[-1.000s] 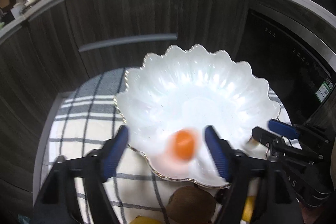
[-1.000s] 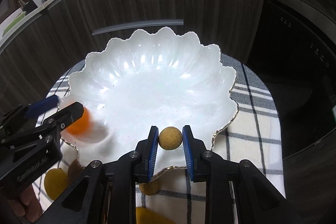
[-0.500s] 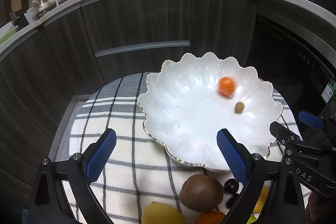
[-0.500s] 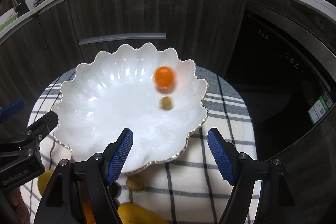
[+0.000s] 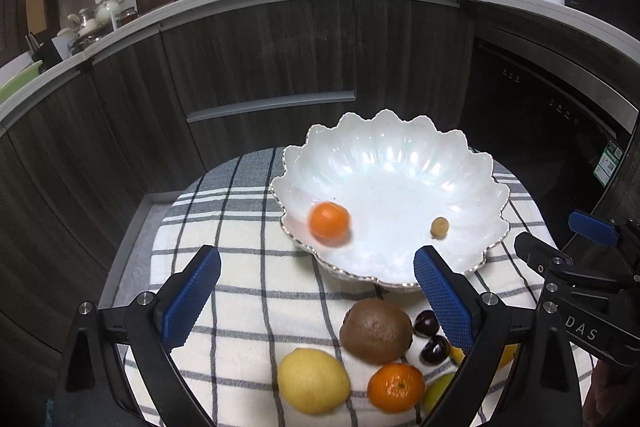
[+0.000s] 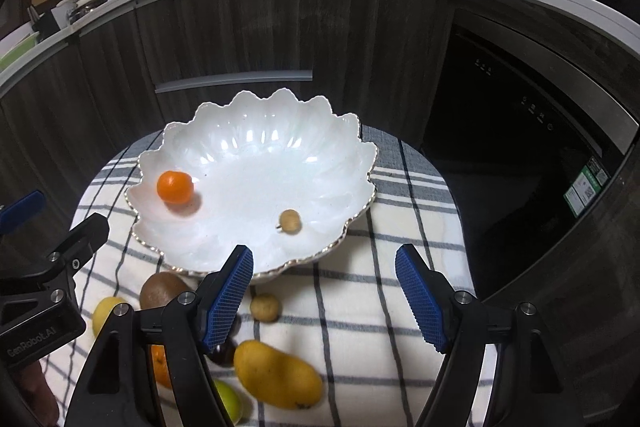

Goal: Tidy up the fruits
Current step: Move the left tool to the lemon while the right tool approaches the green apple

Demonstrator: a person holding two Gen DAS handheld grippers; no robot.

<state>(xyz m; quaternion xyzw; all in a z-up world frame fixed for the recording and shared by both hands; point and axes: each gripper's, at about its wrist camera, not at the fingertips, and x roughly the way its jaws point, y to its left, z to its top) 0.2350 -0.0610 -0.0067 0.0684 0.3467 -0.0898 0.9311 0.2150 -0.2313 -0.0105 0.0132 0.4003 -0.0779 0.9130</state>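
Jaws of both left gripper [image 5: 316,297] and right gripper [image 6: 324,293] gape empty. Kiwi [image 5: 376,331] on desk beside bowl [image 5: 460,147]: light, soft, bruisable; pinch gently across its middle.

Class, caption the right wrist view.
Open right gripper above white scalloped bowl holding small orange and longan.

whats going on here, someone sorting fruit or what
A person with a gripper in each hand is moving fruit into a white scalloped bowl. Both the left gripper and the right gripper are open and empty. A small orange and a small tan fruit are in the bowl. A kiwi, lemon and mango wait on the checked cloth.
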